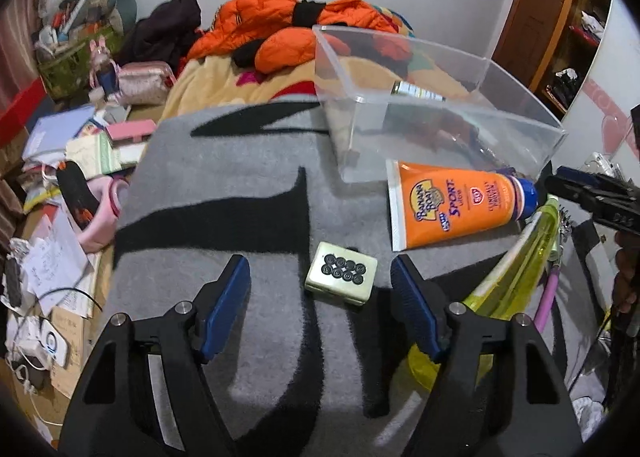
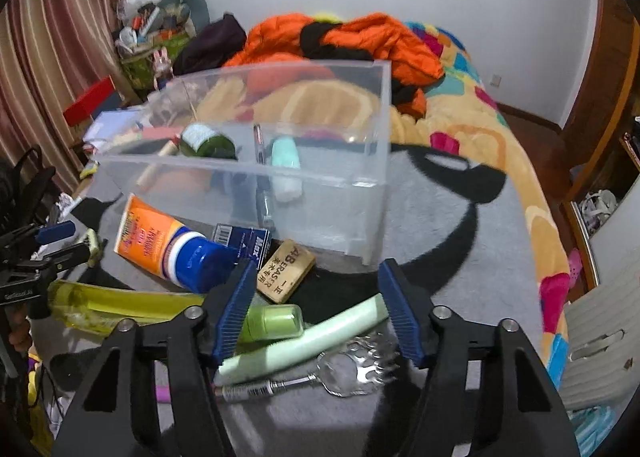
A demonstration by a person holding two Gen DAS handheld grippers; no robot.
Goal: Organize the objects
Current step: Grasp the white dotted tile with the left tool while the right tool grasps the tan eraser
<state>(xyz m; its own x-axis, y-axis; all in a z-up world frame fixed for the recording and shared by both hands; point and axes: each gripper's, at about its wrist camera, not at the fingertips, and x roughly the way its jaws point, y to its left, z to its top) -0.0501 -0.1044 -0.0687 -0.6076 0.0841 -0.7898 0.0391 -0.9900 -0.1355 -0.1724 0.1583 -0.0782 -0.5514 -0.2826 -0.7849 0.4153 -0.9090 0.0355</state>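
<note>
Left gripper point(image 1: 320, 293), jaws spread wide and holding nothing, is poised over a cream tile point(image 1: 341, 278) marked with black rings, lying on the grey-and-black blanket point(image 1: 224, 161). Right gripper point(image 2: 316, 305), likewise open and empty, straddles a pale green tube point(image 2: 304, 341) beside a small green bottle point(image 2: 274, 321) and a clear hair claw point(image 2: 360, 367). An orange sunscreen tube point(image 1: 452, 203), a tan eraser point(image 2: 285, 271) and a blue box point(image 2: 244, 241) lie just in front of the clear plastic bin point(image 2: 320, 213), which already contains several items.

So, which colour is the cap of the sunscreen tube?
Blue cap; right wrist view shows it best.
</note>
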